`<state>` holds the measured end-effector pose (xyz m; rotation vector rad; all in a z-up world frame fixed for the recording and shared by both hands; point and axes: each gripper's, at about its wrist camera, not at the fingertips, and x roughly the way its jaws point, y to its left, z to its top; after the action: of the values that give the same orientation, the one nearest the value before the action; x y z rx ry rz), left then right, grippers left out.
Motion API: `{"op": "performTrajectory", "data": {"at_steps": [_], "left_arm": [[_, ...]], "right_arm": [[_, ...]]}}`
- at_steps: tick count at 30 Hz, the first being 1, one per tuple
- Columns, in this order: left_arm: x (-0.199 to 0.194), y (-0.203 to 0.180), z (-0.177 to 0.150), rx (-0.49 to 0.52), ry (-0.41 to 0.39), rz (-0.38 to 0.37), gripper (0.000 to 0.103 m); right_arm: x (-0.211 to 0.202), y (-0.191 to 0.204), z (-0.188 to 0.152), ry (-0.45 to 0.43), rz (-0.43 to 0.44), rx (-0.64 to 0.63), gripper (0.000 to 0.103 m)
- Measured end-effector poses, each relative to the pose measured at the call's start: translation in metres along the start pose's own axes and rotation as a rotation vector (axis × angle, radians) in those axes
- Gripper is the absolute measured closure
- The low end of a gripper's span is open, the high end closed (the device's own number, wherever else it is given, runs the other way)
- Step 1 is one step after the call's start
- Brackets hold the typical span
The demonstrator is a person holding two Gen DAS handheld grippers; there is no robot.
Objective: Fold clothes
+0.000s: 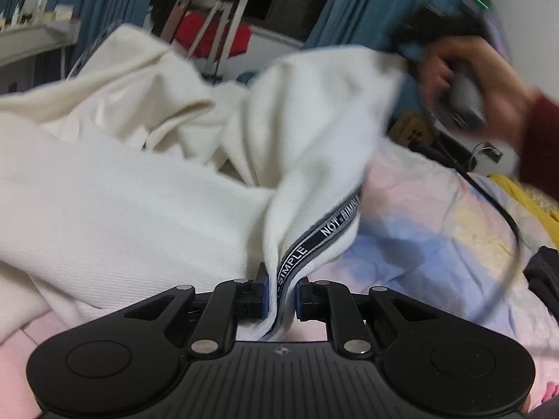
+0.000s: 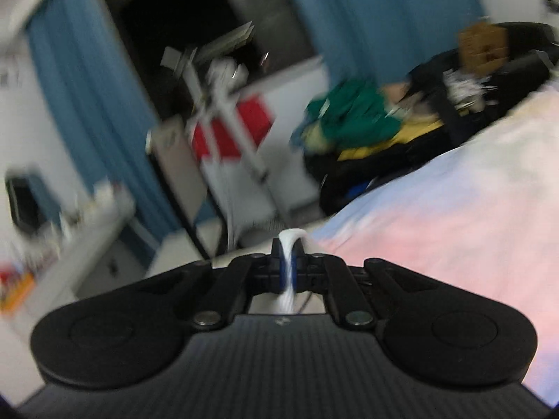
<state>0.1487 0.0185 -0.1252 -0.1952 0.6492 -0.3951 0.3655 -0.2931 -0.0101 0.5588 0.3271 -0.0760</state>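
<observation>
Above the pastel bedsheet (image 1: 419, 244), near its far edge: white garment (image 1: 122, 209) lifted, pinched at its taped hem by left gripper (image 1: 281, 296), at another edge by right gripper (image 2: 288, 265); bare sheet free at right.

The white garment (image 1: 139, 209) is made of soft ribbed cloth, and the left tool (image 1: 281, 296) of matt black plastic.

Left hand-held gripper (image 1: 282, 296): lower centre of frame, jaws pinched on white fabric. Right hand-held gripper (image 2: 288, 267): lower centre, clamped on white cloth. Right hand (image 1: 489, 80): upper right, red sleeve, blurred.
</observation>
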Motion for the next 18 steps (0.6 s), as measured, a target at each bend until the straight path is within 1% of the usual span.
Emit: {"op": "performTrajectory", "data": {"at_steps": [2, 4, 6, 8, 9, 13, 14, 16, 18], "left_arm": [[-0.007, -0.006, 0.001, 0.019, -0.018, -0.005, 0.089], [-0.013, -0.01, 0.001, 0.034, -0.023, 0.001, 0.089], [-0.018, -0.013, 0.001, 0.043, -0.016, 0.009, 0.088], [-0.022, -0.015, 0.0, 0.048, -0.008, 0.02, 0.088], [-0.023, -0.015, -0.001, 0.046, 0.0, 0.029, 0.088], [-0.023, -0.002, -0.004, -0.009, 0.058, 0.067, 0.088], [-0.022, 0.001, -0.004, -0.019, 0.067, 0.075, 0.088], [-0.024, 0.0, -0.007, -0.011, 0.075, 0.098, 0.088], [-0.025, -0.002, -0.009, 0.004, 0.077, 0.116, 0.088]], "right_arm": [[-0.044, -0.04, 0.0, -0.062, -0.049, 0.078, 0.097], [-0.081, -0.079, -0.007, -0.068, -0.097, 0.157, 0.097], [-0.113, -0.115, -0.022, -0.041, -0.146, 0.223, 0.097], [-0.135, -0.145, -0.041, 0.02, -0.188, 0.294, 0.096], [-0.143, -0.158, -0.051, 0.056, -0.195, 0.334, 0.096], [-0.152, -0.192, -0.082, 0.252, -0.17, 0.463, 0.094], [-0.153, -0.197, -0.088, 0.285, -0.162, 0.493, 0.094], [-0.153, -0.202, -0.096, 0.328, -0.142, 0.554, 0.093], [-0.151, -0.204, -0.103, 0.343, -0.121, 0.609, 0.093]]}}
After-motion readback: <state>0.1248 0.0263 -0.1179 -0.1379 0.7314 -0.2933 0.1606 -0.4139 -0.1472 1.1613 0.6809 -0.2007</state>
